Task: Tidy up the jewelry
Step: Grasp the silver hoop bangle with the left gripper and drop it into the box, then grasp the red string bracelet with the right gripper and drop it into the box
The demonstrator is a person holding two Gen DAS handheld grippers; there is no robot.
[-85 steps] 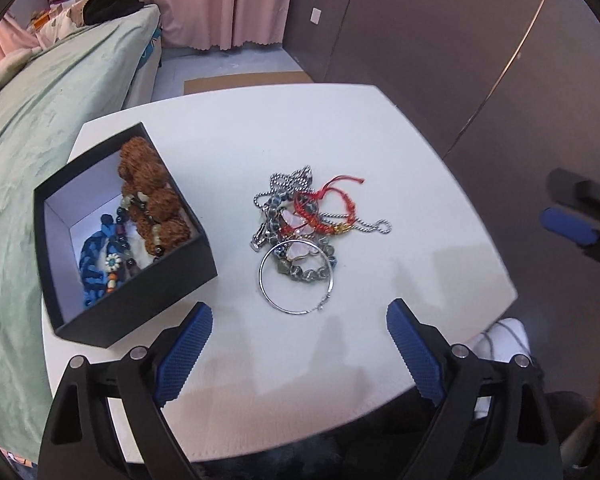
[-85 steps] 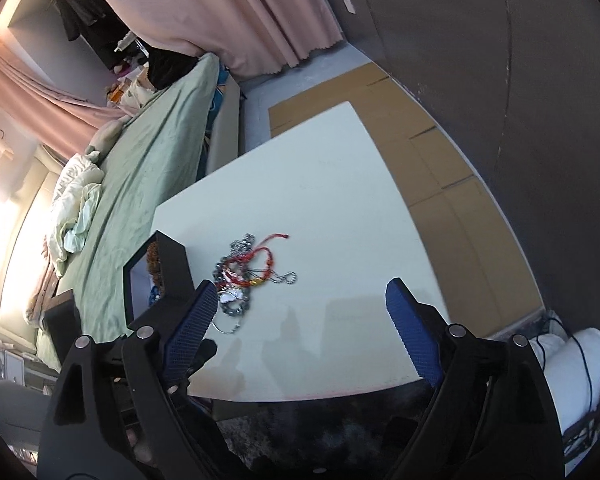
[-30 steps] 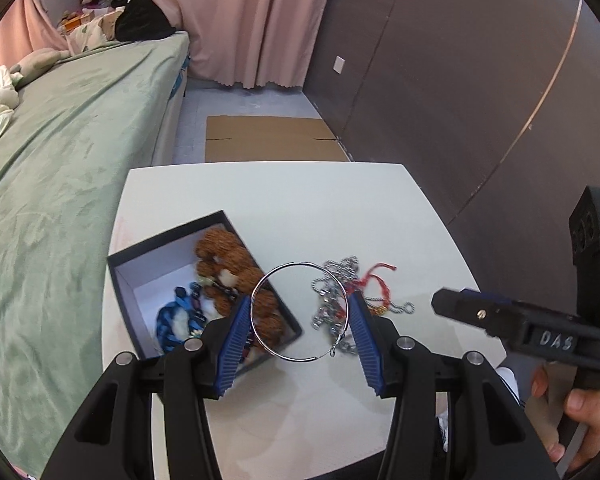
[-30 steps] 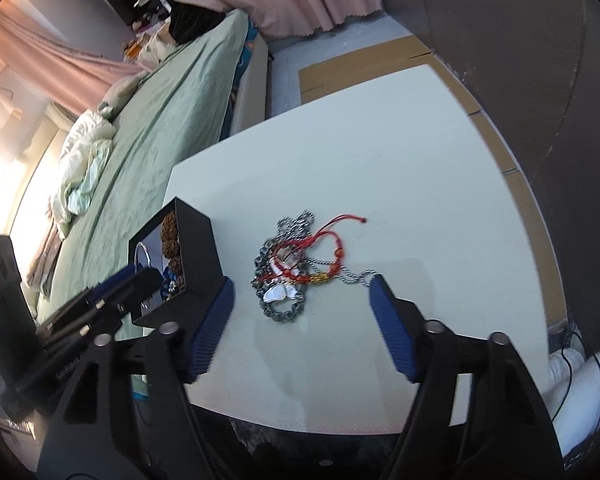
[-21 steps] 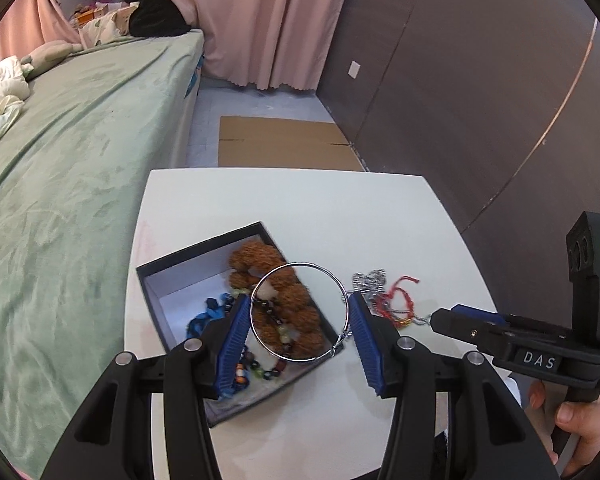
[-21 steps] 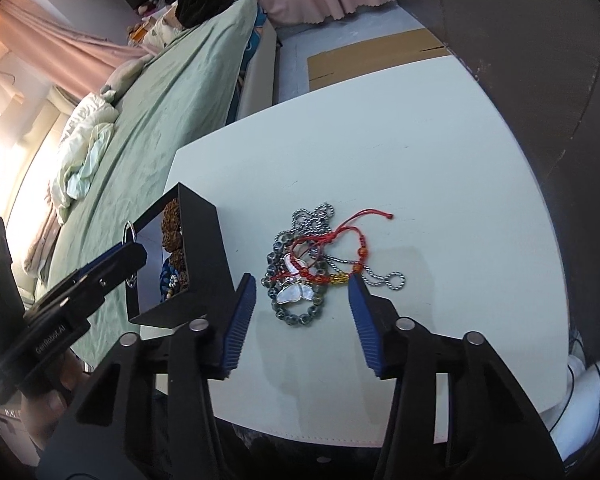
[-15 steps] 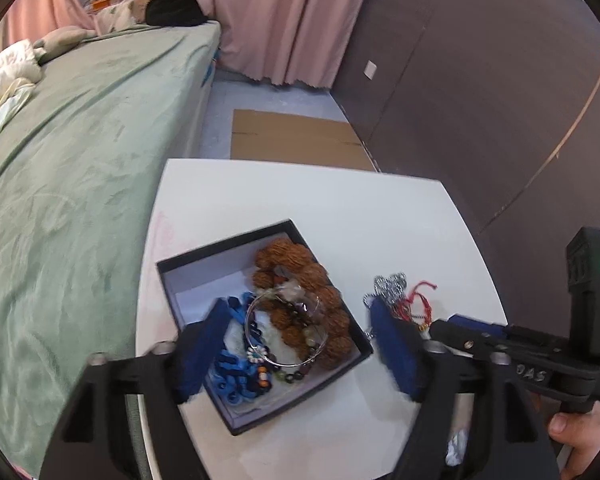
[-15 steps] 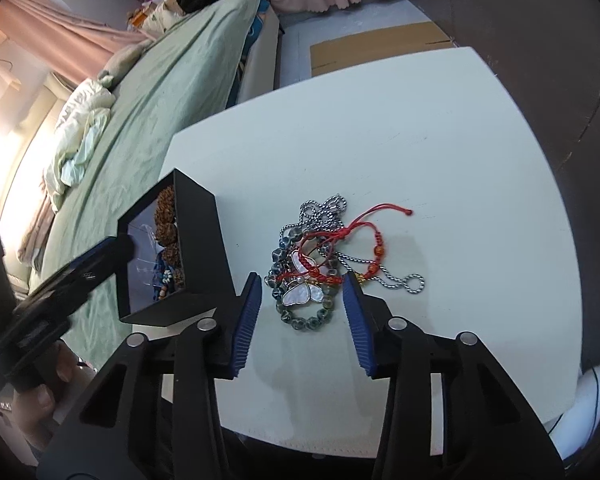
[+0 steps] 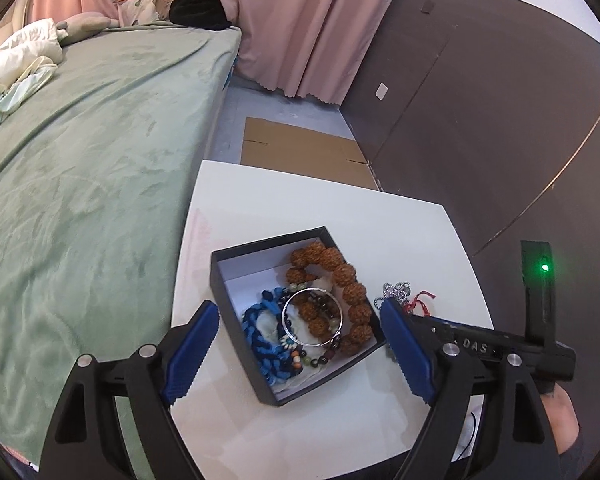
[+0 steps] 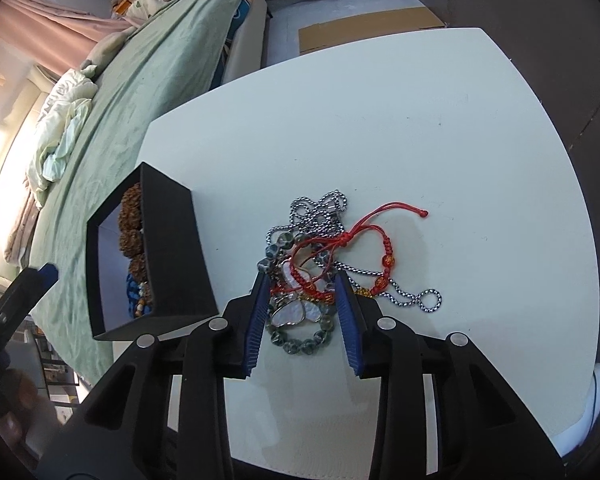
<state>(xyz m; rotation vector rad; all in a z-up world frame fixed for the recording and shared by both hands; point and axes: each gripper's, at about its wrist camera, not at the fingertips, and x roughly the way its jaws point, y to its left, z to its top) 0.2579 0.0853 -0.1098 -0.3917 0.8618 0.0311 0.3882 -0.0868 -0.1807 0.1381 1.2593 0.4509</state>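
Note:
A black jewelry box [image 9: 236, 300] stands on the white table [image 9: 284, 208]. In it lie a brown beaded bracelet [image 9: 348, 276], a blue braided bracelet [image 9: 260, 336] and a silver ring bangle [image 9: 312, 318]. My left gripper [image 9: 300, 344] is open and empty above the box. A tangled pile with a steel chain [image 10: 320, 208], a red cord bracelet [image 10: 364, 236], a white pendant [image 10: 296, 312] and green beads [image 10: 304, 346] lies right of the box [image 10: 172, 248]. My right gripper [image 10: 303, 320] is half closed around the pendant, not gripping it.
A green bed [image 9: 80, 160] runs along the table's left side. Flat cardboard [image 9: 300, 152] lies on the floor beyond the table. A dark wall [image 9: 500, 120] stands to the right. The right gripper's body [image 9: 500, 344] shows in the left wrist view.
My left gripper carried the silver bangle over the box, opened and dropped it in. My right gripper moved down to the pile and narrowed around the pendant.

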